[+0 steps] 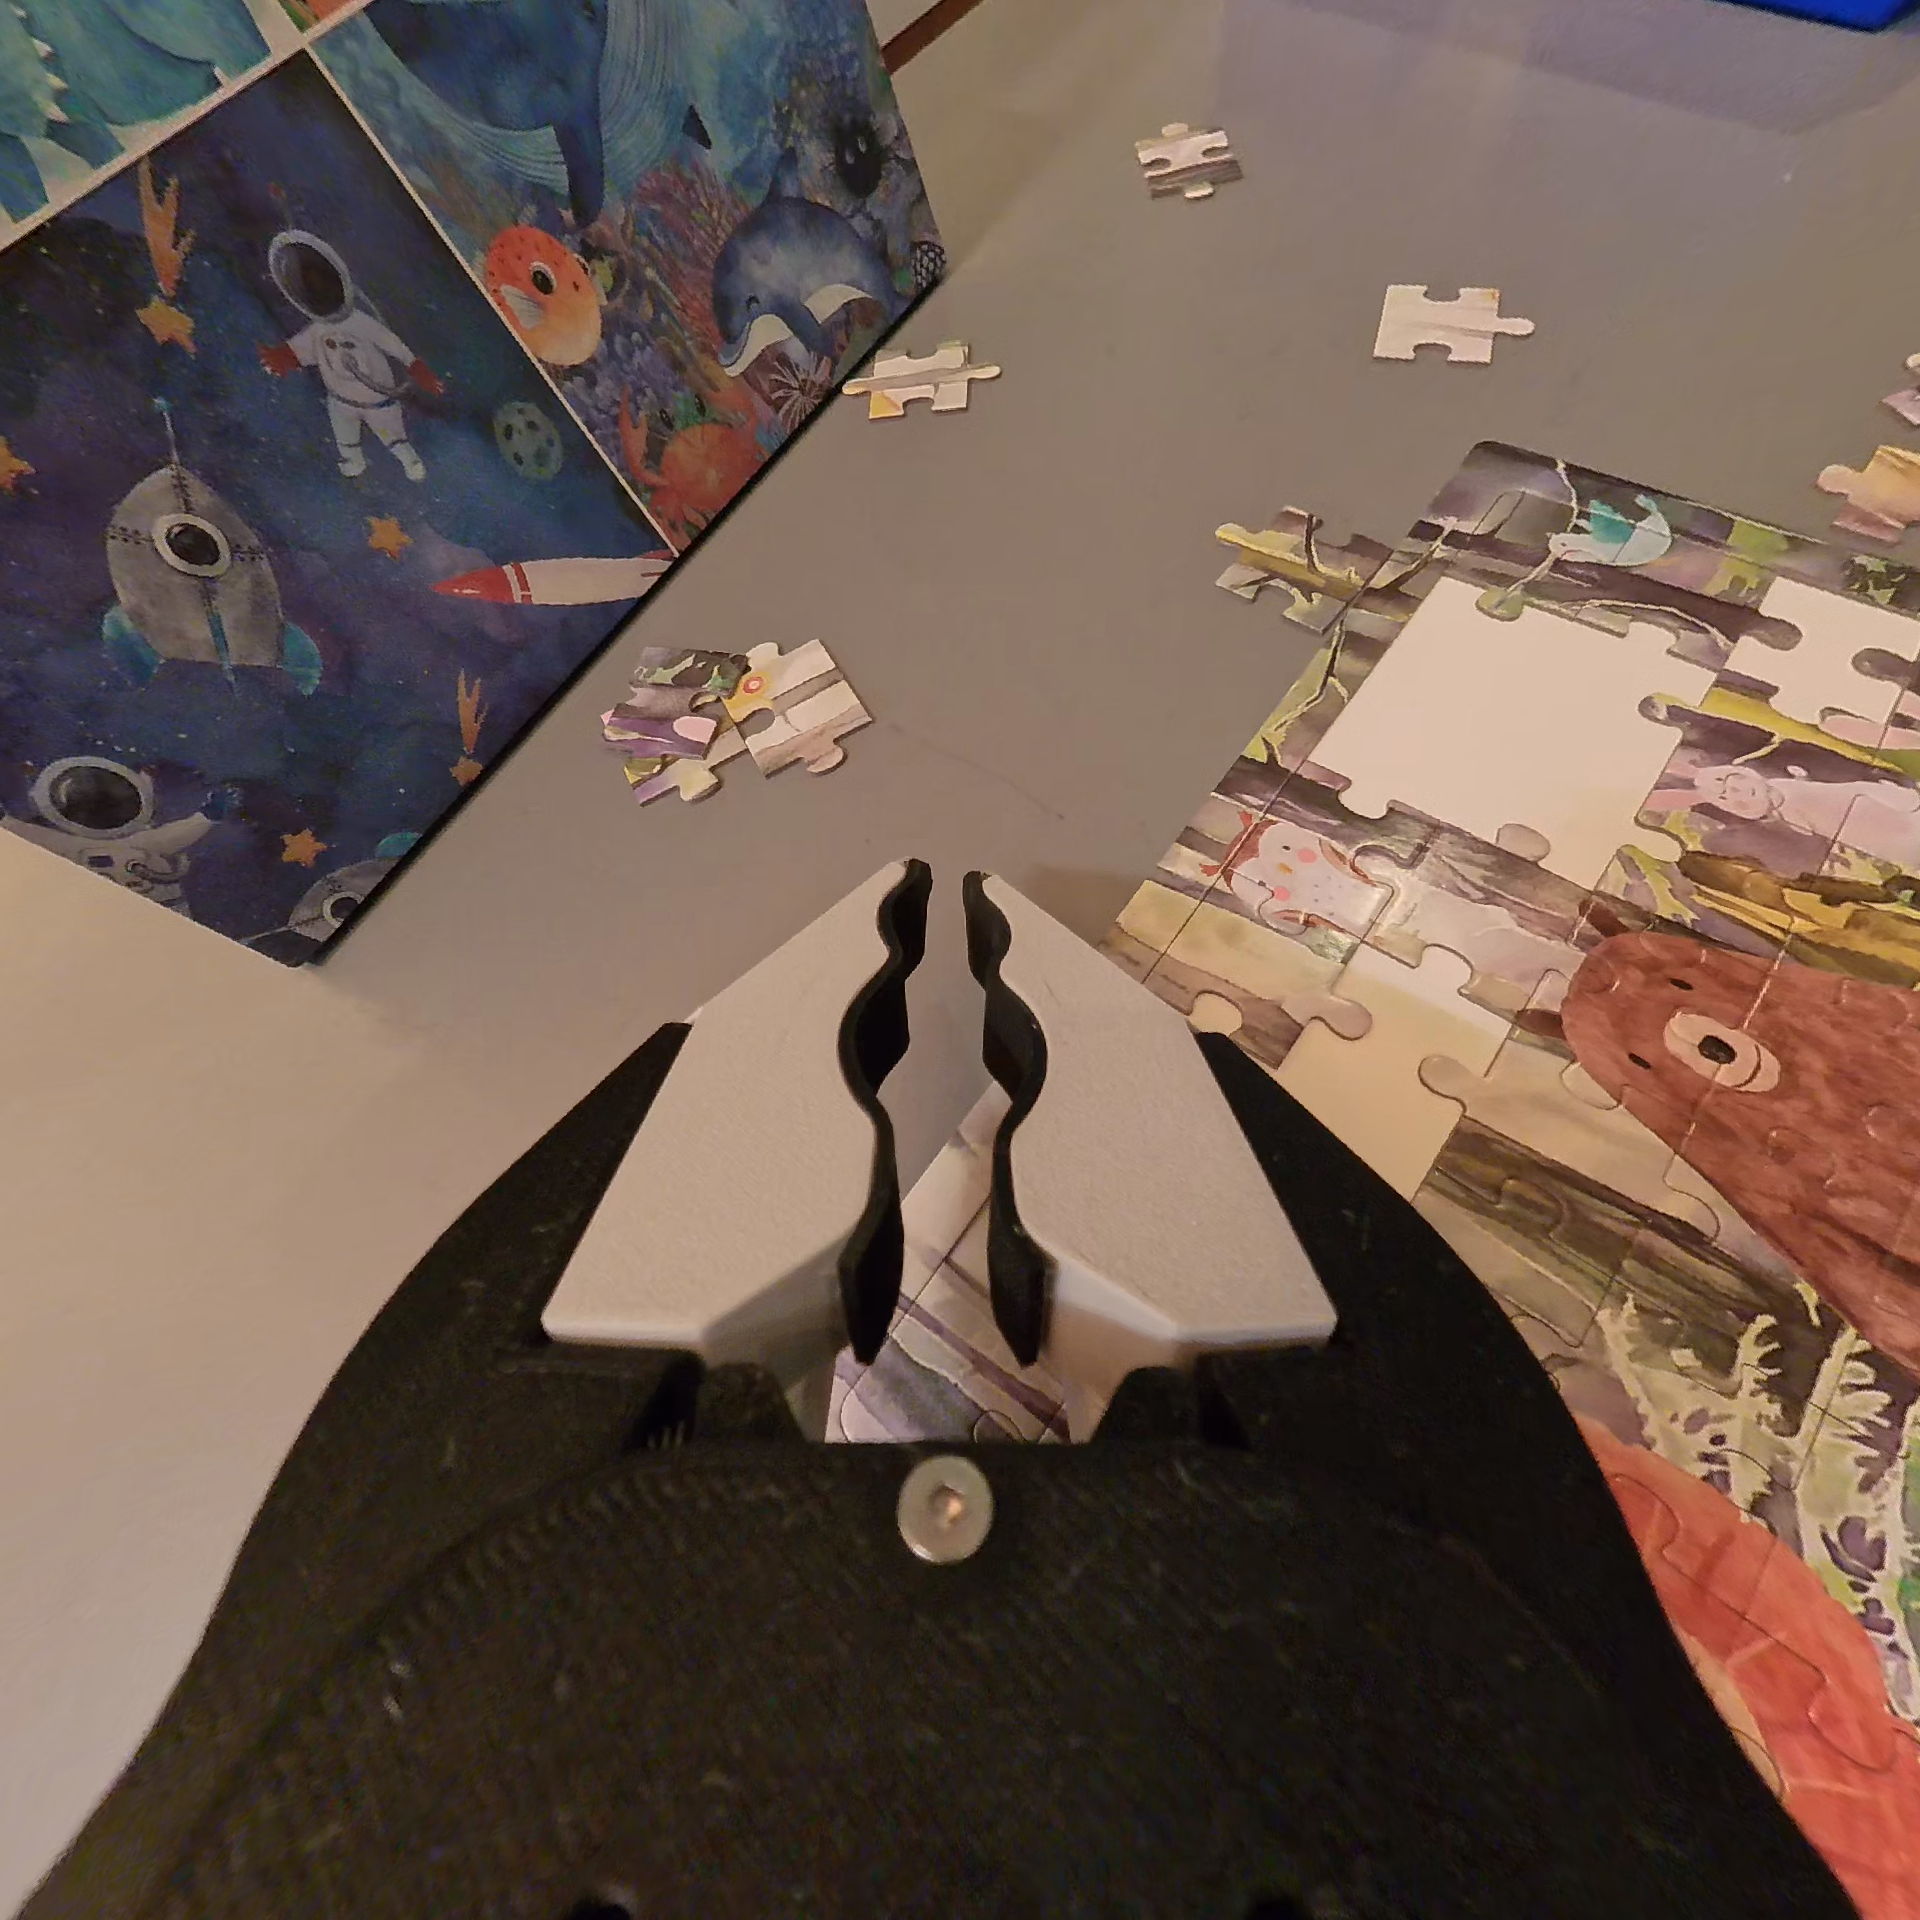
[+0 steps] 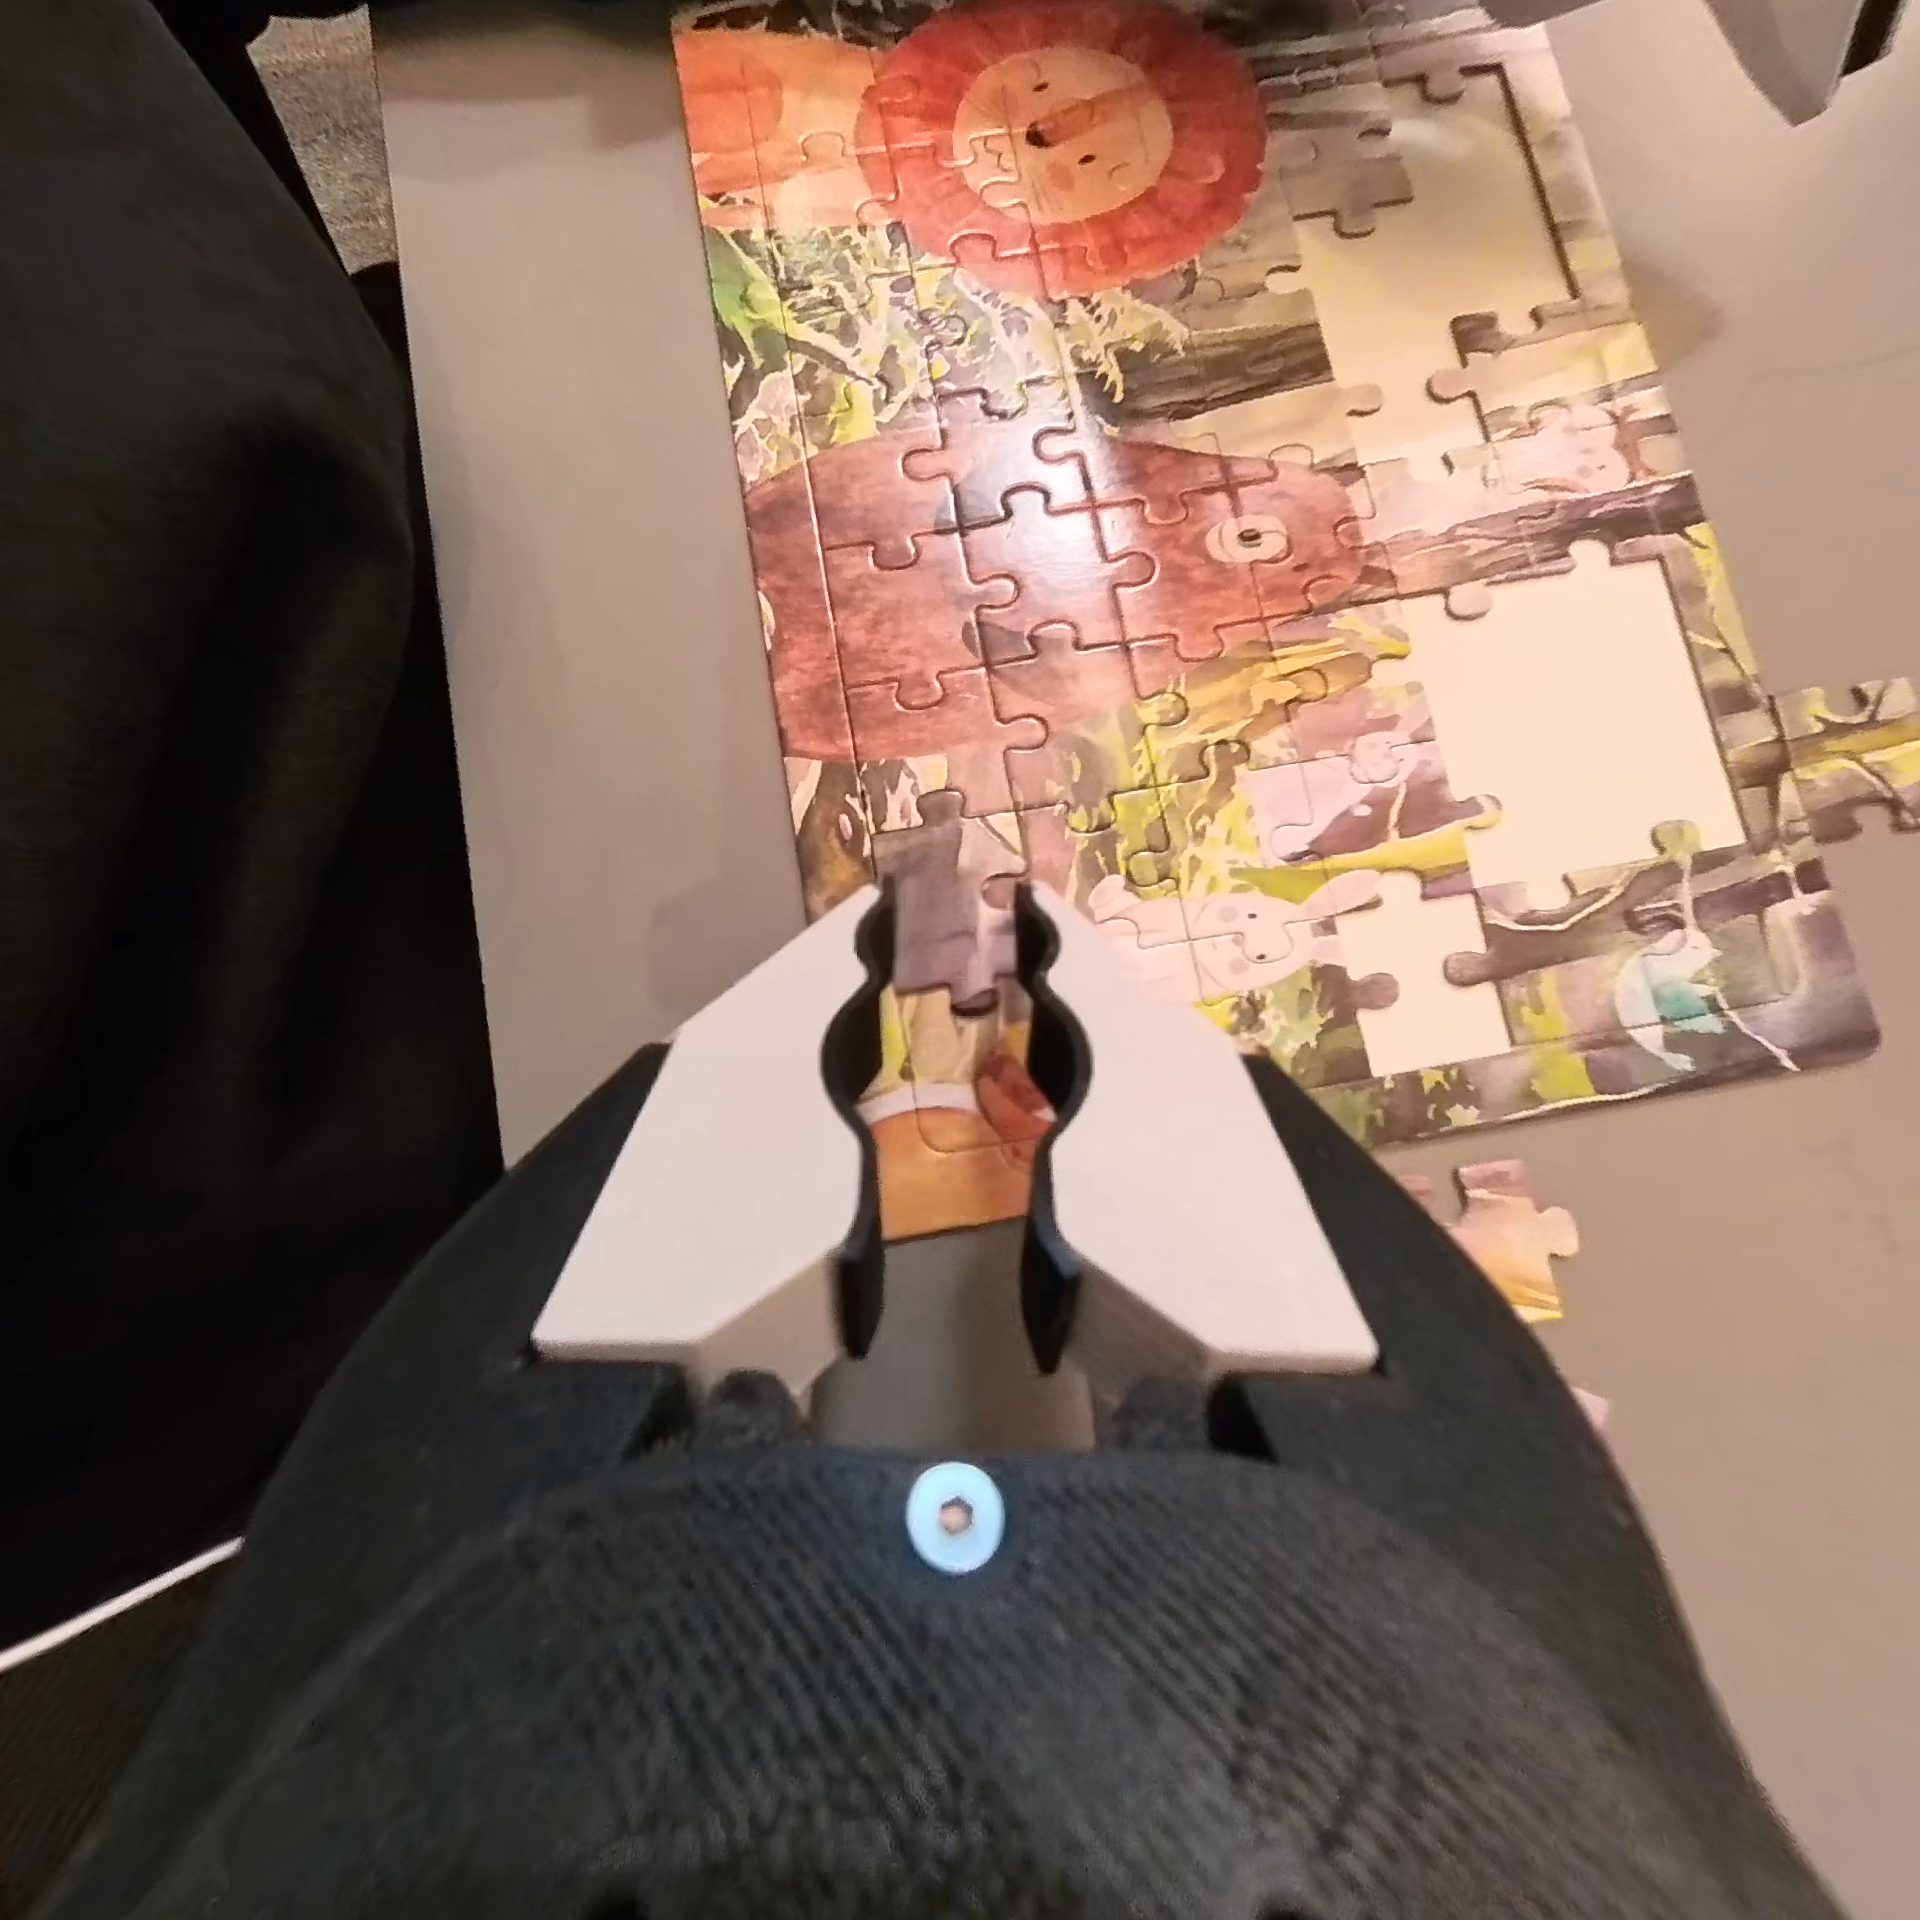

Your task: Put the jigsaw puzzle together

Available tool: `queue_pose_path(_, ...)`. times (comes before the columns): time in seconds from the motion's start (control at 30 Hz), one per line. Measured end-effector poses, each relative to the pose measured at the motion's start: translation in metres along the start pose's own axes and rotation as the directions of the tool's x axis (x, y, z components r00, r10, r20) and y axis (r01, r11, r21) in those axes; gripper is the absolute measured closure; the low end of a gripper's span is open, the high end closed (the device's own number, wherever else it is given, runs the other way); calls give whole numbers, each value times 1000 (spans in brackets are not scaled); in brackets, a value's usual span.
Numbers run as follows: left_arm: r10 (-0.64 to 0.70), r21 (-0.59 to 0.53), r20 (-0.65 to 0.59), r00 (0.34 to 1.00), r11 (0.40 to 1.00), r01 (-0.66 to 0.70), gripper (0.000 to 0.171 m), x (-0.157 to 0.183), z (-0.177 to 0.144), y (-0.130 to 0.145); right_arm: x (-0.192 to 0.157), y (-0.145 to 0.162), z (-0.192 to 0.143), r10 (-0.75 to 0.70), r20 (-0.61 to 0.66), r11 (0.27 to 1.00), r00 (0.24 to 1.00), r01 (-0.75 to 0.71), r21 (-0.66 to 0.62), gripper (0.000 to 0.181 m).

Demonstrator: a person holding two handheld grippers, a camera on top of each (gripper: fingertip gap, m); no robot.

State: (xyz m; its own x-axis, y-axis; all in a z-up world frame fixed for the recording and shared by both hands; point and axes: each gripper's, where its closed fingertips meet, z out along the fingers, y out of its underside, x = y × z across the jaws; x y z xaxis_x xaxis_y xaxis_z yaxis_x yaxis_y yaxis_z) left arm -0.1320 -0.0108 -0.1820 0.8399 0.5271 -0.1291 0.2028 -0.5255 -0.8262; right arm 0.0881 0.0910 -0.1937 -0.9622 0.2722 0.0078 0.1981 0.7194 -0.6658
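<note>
The part-built animal jigsaw (image 1: 1714, 1091) lies flat on the grey table, with a brown bear, a lion (image 2: 1060, 135) and white unfilled gaps (image 1: 1507, 707) (image 2: 1558, 707). My left gripper (image 1: 948, 878) is shut with nothing in it and hovers by the puzzle's near left edge. My right gripper (image 2: 956, 899) is shut on a dark grey-purple puzzle piece (image 2: 940, 914), held over the puzzle's near left part (image 2: 1039, 582). Its tab points away from me.
A picture box (image 1: 312, 468) with space and sea scenes stands at the left. Loose pieces lie on the table: a joined cluster (image 1: 738, 717), singles (image 1: 920, 379) (image 1: 1444, 324) (image 1: 1188, 159), and one near my right gripper (image 2: 1496, 1236). A person's dark clothing (image 2: 156, 623) borders the table. Spacing between my two grippers at the tips: around 25 cm. The part-built animal jigsaw (image 1: 1714, 1091) is about 10 cm from my right fingertips. The right camera catches it too, in the right wrist view (image 2: 1235, 506).
</note>
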Motion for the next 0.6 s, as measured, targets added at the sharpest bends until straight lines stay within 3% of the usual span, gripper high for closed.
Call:
queue_pose_path(0.13,-2,0,0,1000,1000,2,166,0,0,0,-6,1,7,10,33,1000,999,-10,-2,135)
queue_pose_path(0.23,-4,1,-1,1000,1000,4,166,0,0,0,-11,3,12,11,53,1000,999,-10,-8,129)
queue_pose_path(0.4,-3,0,1,1000,1000,3,166,0,0,0,-7,4,14,7,31,1000,999,-6,-12,136)
queue_pose_path(0.6,-6,4,1,1000,1000,6,166,-1,0,0,-4,7,12,-11,22,1000,1000,11,-18,160)
